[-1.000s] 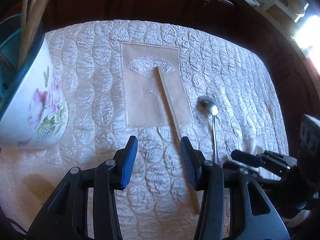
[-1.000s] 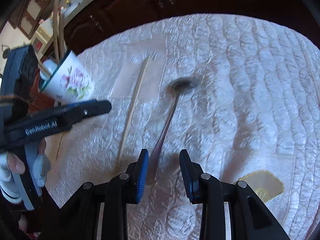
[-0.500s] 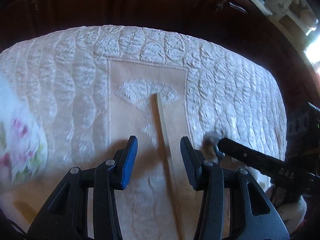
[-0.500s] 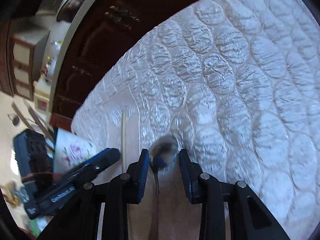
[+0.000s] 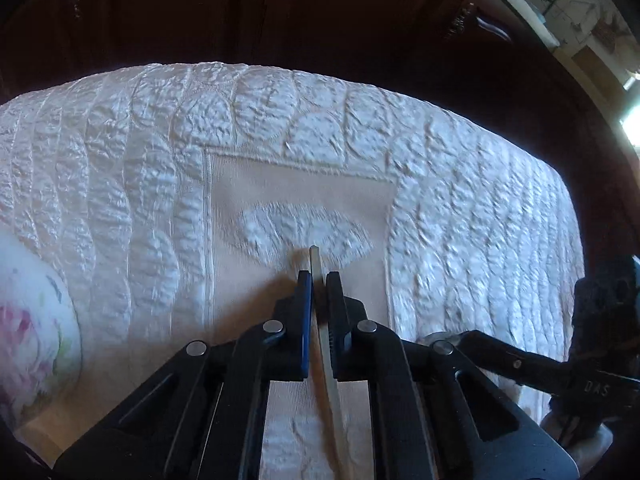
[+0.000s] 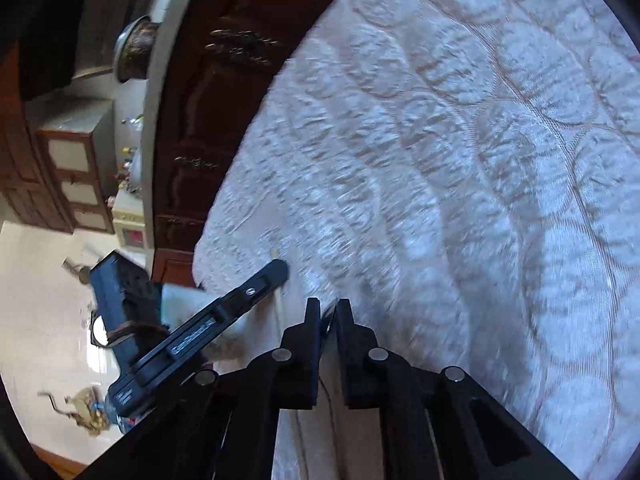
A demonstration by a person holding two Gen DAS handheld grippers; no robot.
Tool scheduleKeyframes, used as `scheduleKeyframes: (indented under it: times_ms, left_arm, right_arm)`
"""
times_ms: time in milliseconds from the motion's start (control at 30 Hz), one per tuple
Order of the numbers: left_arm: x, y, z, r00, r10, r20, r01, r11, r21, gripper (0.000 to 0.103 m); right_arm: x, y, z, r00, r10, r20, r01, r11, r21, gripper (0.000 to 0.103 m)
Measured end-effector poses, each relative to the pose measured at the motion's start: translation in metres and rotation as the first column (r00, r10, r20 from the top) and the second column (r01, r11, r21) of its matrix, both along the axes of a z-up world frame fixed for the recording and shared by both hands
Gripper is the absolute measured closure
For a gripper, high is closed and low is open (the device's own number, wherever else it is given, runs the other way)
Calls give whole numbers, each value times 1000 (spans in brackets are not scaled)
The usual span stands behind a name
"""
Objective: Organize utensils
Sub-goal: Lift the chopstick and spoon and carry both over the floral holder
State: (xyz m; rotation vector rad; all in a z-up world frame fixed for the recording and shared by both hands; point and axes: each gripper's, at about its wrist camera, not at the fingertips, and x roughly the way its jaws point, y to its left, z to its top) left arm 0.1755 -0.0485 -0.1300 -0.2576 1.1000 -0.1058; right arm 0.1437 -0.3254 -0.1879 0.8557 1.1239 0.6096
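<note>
Left gripper point(image 5: 317, 282): my two fingers are pressed together on the chopstick point(image 5: 316, 262), near its far end; only a short tip pokes out past the pads toward 12 o'clock.

Chopstick, place: it lies on the plain beige panel point(image 5: 256, 200) of the quilted cloth point(image 5: 120, 152), its tip reaching the embroidered fan motif, and the rest runs back under my fingers toward 6 o'clock.

Chopstick, axis: long axis almost straight 12 to 6 in my left view, leaning a touch toward 5 at the near end.

Chopstick, handling: I judge it light, stiff and thin, with smooth sides, so it could swivel or slide between the pads. Holding this close to one end leaves a long tail to swing; a hold nearer the middle would carry steadier.

Right gripper point(image 6: 329, 312): the fingers sit nearly together on something thin and dark, likely the spoon, but the view is blurred and I cannot tell for sure.

Floral pot point(image 5: 28, 344): at 8 o'clock in my left view, on the cloth's edge, well apart from the chopstick. I take it for the holder.

Next call: lift without twisting, then turn the chopstick upright before lowering it into the pot.

Risk: the long free end catching the puffy quilting.
</note>
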Motion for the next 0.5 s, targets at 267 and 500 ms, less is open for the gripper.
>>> scheduleKeyframes:
  times_ms: [267,500]
  left_arm:
    - [-58,13,39,996,-64,58,68,996,-66,99]
    - [-115,40,97,982,-85,170,99,992,-77,99]
  right_arm:
    - [-52,-5,46,994,14,112,-12,1000,-19,99]
    - [-83,22,103,971,55,234,-40,997,-67,101]
